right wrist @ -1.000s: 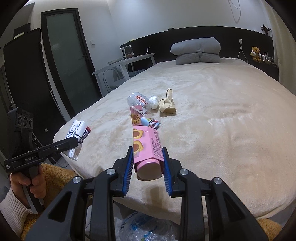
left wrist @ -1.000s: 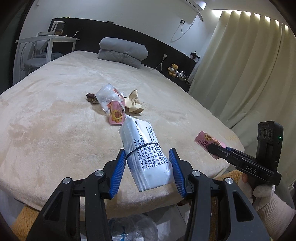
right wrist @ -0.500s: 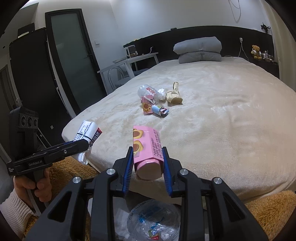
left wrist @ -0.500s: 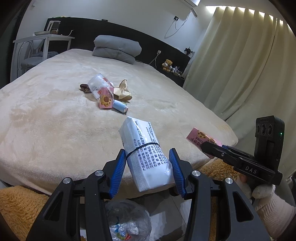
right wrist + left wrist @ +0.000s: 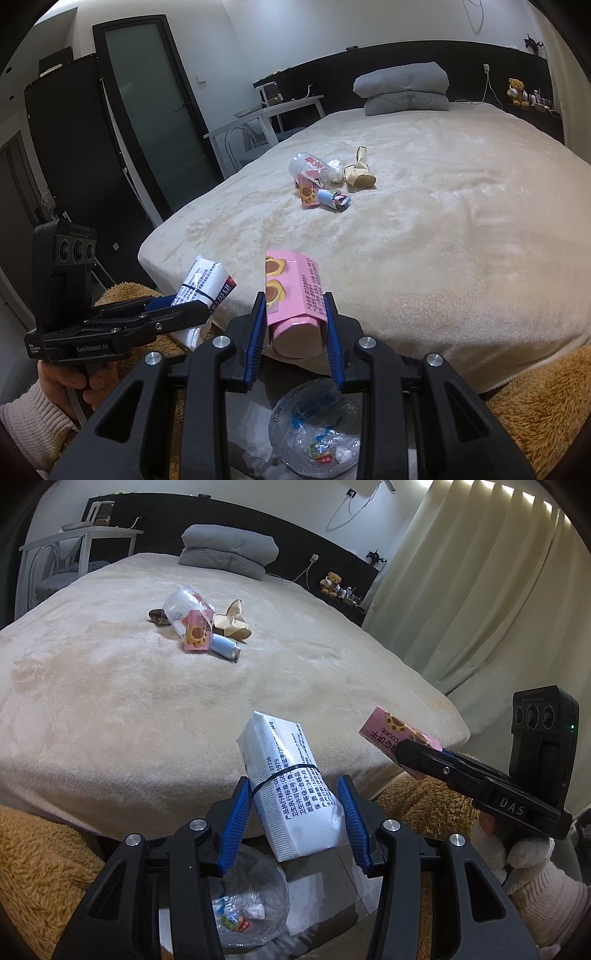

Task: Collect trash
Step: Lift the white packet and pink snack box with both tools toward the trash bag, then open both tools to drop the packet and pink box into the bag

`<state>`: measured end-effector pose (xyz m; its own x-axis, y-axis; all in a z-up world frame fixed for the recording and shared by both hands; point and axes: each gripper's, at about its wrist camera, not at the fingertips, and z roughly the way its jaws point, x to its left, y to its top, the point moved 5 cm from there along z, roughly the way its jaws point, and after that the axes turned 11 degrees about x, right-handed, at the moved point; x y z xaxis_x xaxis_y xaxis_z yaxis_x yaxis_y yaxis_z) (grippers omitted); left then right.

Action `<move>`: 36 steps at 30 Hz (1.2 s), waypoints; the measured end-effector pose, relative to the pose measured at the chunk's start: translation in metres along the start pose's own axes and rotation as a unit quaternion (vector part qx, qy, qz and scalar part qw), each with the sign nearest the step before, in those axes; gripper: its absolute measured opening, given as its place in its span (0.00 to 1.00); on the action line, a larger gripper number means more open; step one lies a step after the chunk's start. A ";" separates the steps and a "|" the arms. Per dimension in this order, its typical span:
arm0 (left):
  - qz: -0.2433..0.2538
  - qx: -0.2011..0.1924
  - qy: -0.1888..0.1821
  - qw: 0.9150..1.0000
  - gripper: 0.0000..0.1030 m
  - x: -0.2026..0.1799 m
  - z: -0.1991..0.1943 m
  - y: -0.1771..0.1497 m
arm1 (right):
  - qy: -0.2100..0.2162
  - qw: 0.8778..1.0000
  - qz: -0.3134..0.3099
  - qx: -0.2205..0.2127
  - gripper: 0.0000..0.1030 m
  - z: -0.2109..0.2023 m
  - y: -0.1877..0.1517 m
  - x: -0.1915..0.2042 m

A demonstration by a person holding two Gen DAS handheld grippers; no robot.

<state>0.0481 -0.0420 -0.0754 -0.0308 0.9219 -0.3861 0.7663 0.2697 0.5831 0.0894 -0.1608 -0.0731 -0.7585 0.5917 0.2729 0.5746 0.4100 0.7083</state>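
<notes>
L claw [image 5: 295, 819] gripped white pack [image 5: 291, 790], R claw [image 5: 295, 332] clamped pink box [image 5: 293, 291], clear bin [image 5: 317, 432] just below both.

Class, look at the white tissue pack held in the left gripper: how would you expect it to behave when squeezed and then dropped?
The white tissue pack looks soft: its wrapper dents near one of the fingers, so it probably gives under pressure. It is likely light for its size. Flat-sided, it should land without rolling.
</notes>
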 end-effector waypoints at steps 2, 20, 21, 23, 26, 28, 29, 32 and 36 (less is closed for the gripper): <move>0.000 0.015 0.006 1.000 0.45 -0.002 0.007 -0.005 | 0.002 1.000 0.002 0.007 0.30 0.001 -0.004 0.001; -0.016 0.162 0.058 0.985 0.45 0.018 0.072 -0.043 | -0.031 0.984 0.039 0.173 0.30 0.070 -0.046 -0.013; -0.017 0.169 0.060 0.984 0.45 0.019 0.075 -0.045 | -0.032 0.982 0.045 0.182 0.30 0.074 -0.047 -0.015; -0.018 0.183 0.064 0.981 0.45 0.022 0.081 -0.048 | -0.030 0.977 0.059 0.201 0.30 0.083 -0.050 -0.019; -0.022 0.200 0.066 0.977 0.45 0.025 0.089 -0.052 | -0.029 0.970 0.081 0.226 0.30 0.093 -0.055 -0.026; -0.025 0.213 0.071 0.974 0.45 0.028 0.095 -0.055 | -0.027 0.965 0.099 0.242 0.30 0.100 -0.059 -0.032; -0.028 0.219 0.072 0.973 0.45 0.029 0.097 -0.057 | -0.027 0.961 0.108 0.252 0.30 0.104 -0.061 -0.034; -0.029 0.239 0.079 0.967 0.45 0.030 0.107 -0.062 | -0.030 0.952 0.128 0.278 0.30 0.116 -0.068 -0.040; -0.039 0.269 0.086 0.959 0.45 0.035 0.123 -0.070 | -0.032 0.942 0.142 0.303 0.30 0.129 -0.075 -0.043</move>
<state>0.0718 -0.0624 -0.2178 -0.1715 0.9492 -0.2640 0.9759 0.2004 0.0865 0.1187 -0.1272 -0.2222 -0.5384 0.7700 0.3425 0.8363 0.5382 0.1049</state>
